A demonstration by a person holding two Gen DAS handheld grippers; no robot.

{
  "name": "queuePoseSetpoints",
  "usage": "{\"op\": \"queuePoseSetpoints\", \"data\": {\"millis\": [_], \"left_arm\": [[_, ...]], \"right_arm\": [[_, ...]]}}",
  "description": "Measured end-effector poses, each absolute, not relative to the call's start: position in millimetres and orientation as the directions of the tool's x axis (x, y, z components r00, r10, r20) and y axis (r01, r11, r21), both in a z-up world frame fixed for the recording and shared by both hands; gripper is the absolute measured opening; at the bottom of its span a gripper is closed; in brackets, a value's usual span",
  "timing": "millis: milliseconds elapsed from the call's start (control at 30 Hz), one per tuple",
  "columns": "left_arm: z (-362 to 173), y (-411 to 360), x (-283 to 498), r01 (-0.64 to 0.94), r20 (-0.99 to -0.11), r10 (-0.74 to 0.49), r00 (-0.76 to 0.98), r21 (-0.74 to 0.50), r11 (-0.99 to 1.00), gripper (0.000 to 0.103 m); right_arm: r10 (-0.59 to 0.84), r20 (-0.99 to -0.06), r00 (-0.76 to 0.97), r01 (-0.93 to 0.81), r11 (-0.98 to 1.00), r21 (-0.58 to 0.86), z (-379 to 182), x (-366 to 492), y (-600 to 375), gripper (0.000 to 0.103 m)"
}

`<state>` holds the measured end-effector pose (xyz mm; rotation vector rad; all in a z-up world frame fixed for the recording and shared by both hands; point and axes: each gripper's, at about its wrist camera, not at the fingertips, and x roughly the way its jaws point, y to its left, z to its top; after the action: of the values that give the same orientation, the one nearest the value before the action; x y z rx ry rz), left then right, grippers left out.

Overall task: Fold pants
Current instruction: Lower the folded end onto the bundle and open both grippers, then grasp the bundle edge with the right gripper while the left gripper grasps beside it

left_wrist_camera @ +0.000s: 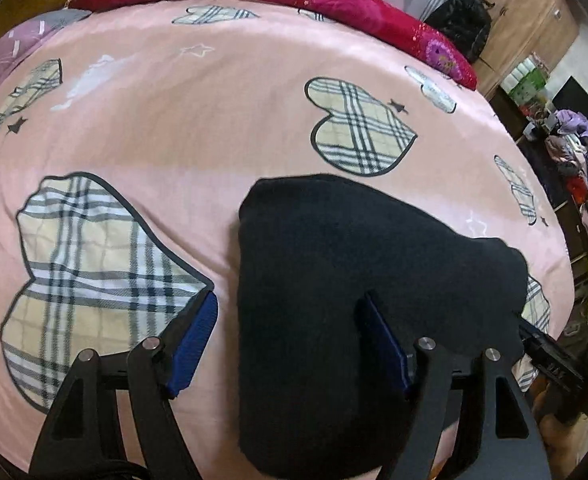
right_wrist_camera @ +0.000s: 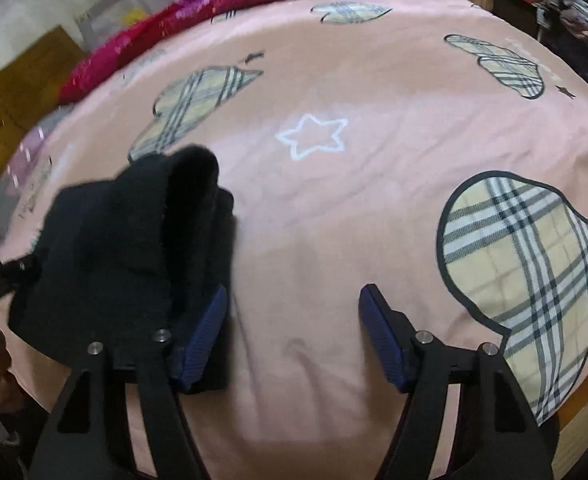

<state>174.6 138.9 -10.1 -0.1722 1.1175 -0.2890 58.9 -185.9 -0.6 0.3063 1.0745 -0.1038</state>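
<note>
The black pants (left_wrist_camera: 334, 280), soft, thick and limp, are seen bunched into a compact fold on the pink bed sheet (left_wrist_camera: 213, 128); thick folded edges are judged the best hold. Beside the pants, the left hand-held gripper (left_wrist_camera: 289, 344) and the right hand-held gripper (right_wrist_camera: 294, 336) are spread wide, nothing clamped.

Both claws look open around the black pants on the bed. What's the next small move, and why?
Probably close the left claw on the near edge of the black pants. Its jaws stand wide open, and the bundle lies between them, draped over the right-hand finger. The right claw is open too, with the pants only beside and over its left-hand finger and nothing but pink bedsheet between its jaws, so it has less to grip.
</note>
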Motion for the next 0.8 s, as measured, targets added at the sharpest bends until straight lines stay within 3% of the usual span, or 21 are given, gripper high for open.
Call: {"op": "queuePoseSetpoints", "data": {"millis": [200, 300, 800], "left_arm": [[5, 151, 167, 0.138, -0.842, -0.343, 0.417, -0.315, 0.939, 0.075], [3, 149, 164, 0.144, -0.846, -0.349, 0.404, -0.318, 0.937, 0.075], [-4, 148, 165, 0.139, -0.854, -0.352, 0.384, -0.323, 0.936, 0.075]], "right_arm": [[0.185, -0.776, 0.602, 0.193, 0.91, 0.367, 37, 54, -182, 0.075], [0.254, -0.771, 0.584, 0.18, 0.886, 0.428, 32, 67, -175, 0.076], [0.267, -0.718, 0.643, 0.127, 0.887, 0.444, 59, 74, -172, 0.076]]}}
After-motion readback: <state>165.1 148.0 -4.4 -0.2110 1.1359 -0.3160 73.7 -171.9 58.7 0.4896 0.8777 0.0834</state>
